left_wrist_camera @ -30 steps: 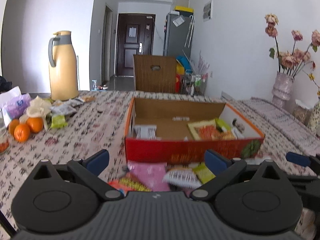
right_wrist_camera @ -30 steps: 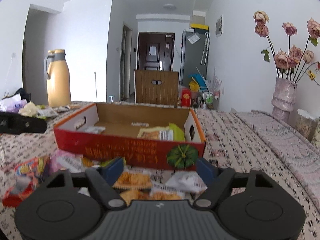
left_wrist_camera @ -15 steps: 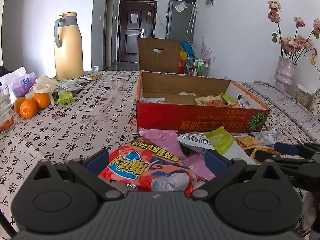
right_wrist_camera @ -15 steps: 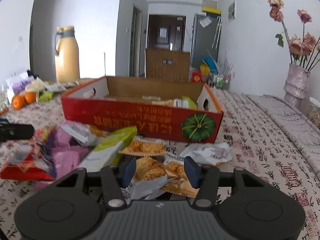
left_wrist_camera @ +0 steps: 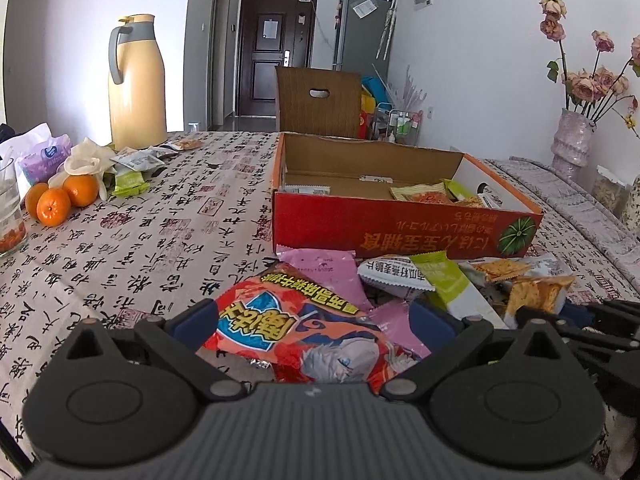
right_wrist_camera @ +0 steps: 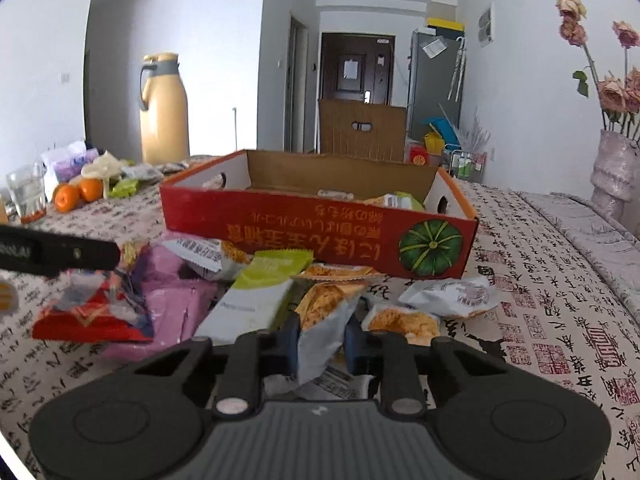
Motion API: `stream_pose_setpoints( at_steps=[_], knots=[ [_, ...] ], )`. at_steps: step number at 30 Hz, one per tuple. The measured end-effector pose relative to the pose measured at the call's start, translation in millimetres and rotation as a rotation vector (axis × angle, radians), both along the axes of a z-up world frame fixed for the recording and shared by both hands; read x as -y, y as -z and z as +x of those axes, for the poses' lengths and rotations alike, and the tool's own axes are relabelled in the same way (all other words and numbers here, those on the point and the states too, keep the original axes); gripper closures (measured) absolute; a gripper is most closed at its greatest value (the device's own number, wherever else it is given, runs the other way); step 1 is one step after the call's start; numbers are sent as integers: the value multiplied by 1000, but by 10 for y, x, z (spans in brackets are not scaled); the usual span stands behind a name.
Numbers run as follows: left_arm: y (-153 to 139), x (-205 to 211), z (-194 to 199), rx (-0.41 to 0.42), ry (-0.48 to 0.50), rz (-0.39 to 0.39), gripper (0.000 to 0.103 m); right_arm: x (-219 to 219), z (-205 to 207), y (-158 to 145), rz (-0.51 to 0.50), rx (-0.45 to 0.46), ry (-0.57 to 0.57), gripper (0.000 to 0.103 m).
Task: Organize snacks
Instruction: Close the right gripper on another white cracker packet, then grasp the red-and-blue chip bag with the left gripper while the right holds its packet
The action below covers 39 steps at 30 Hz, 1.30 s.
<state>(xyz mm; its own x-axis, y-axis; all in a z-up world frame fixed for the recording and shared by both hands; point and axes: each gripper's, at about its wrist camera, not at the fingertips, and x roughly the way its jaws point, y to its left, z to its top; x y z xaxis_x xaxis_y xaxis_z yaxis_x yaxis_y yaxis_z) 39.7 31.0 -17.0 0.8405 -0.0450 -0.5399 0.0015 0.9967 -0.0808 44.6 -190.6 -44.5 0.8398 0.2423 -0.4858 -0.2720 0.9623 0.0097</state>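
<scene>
A red cardboard box (left_wrist_camera: 404, 232) (right_wrist_camera: 316, 232) stands open on the table and holds a few snack packets. A heap of loose packets lies in front of it. My left gripper (left_wrist_camera: 312, 316) is open, its fingers on either side of a red-orange snack bag (left_wrist_camera: 296, 324) that lies on the table. My right gripper (right_wrist_camera: 322, 340) is shut on a grey packet with orange crackers (right_wrist_camera: 324, 320), right of a green-and-white packet (right_wrist_camera: 256, 300). A pink packet (left_wrist_camera: 320, 268) lies behind the red bag.
A yellow thermos jug (left_wrist_camera: 136, 84), oranges (left_wrist_camera: 60, 200), a glass (left_wrist_camera: 8, 216) and more packets sit at the table's left. A vase of dried roses (left_wrist_camera: 572, 140) stands at the right. A brown chair back (left_wrist_camera: 318, 102) is behind the box.
Both grippers have come down and in over the packet heap. The right jaws have narrowed from open to shut on the grey cracker packet. The left stays open around the red bag.
</scene>
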Motion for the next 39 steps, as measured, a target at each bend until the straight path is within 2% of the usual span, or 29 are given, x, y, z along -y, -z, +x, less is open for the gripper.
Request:
stream_pose_setpoints(
  at_steps=[7,13,17,28,32,33,36,39],
  knots=[
    [-8,-40,128,-49,-50,-29,0,276,-107,-191,100,92,88,85],
    [67,-93,373,-163,-156,-55,0,430,-80,-184,109,88,137,85],
    [117,-66,437,-206,-174,-42,0,445,-84,-156,114,80,132,85],
    [180,-24,411,-226,-179,-28,1,441,-109,-124,126,70,125,85],
    [167,-34,355,-216,-166,-35,8,441,-120,-123,127,71,124,85],
    [156,-41,336,-213,-157,-39,17,441,-120,-123,126,71,123,85],
    [133,-48,290,-208,-134,-47,30,439,-147,-127,127,70,120,85],
    [108,-48,234,-194,-120,-43,38,426,-184,-140,127,73,115,85]
  ],
)
